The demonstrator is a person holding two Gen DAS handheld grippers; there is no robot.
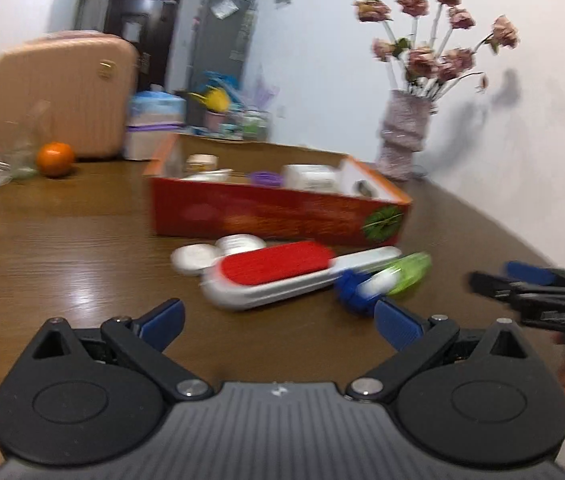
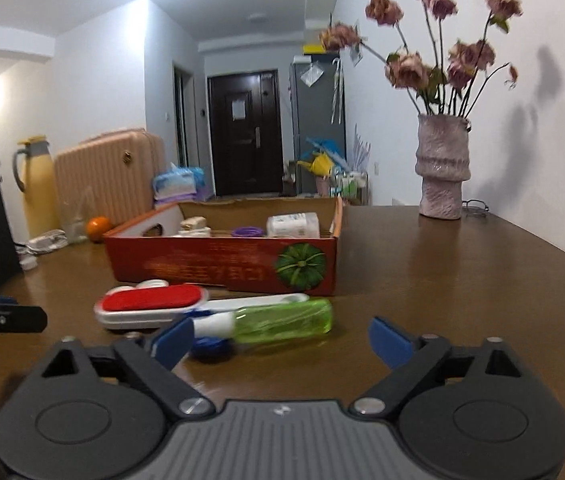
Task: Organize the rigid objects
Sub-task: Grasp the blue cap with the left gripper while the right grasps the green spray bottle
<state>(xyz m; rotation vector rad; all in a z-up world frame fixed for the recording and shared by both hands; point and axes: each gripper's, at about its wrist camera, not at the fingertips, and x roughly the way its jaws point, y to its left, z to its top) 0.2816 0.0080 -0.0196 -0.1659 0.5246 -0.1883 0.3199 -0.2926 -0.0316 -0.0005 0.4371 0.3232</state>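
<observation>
A red cardboard box (image 1: 274, 216) (image 2: 226, 264) stands on the brown table and holds a white bottle (image 2: 292, 225), a purple ring (image 2: 247, 232) and small white items. In front of it lie a white lint brush with a red pad (image 1: 278, 276) (image 2: 150, 304), a green spray bottle (image 1: 396, 276) (image 2: 282, 320), a blue cap (image 1: 352, 290) (image 2: 208, 348) and two white round lids (image 1: 218, 250). My left gripper (image 1: 278, 320) is open and empty, just short of the brush. My right gripper (image 2: 282, 340) is open and empty, just short of the green bottle; it also shows in the left wrist view (image 1: 522, 284).
A pink vase of dried roses (image 1: 402, 136) (image 2: 442, 168) stands by the wall at the right. An orange (image 1: 55, 159) (image 2: 98, 229), a pink suitcase (image 1: 66, 96), a yellow flask (image 2: 38, 188) and a cable bundle (image 2: 44, 242) are at the far left.
</observation>
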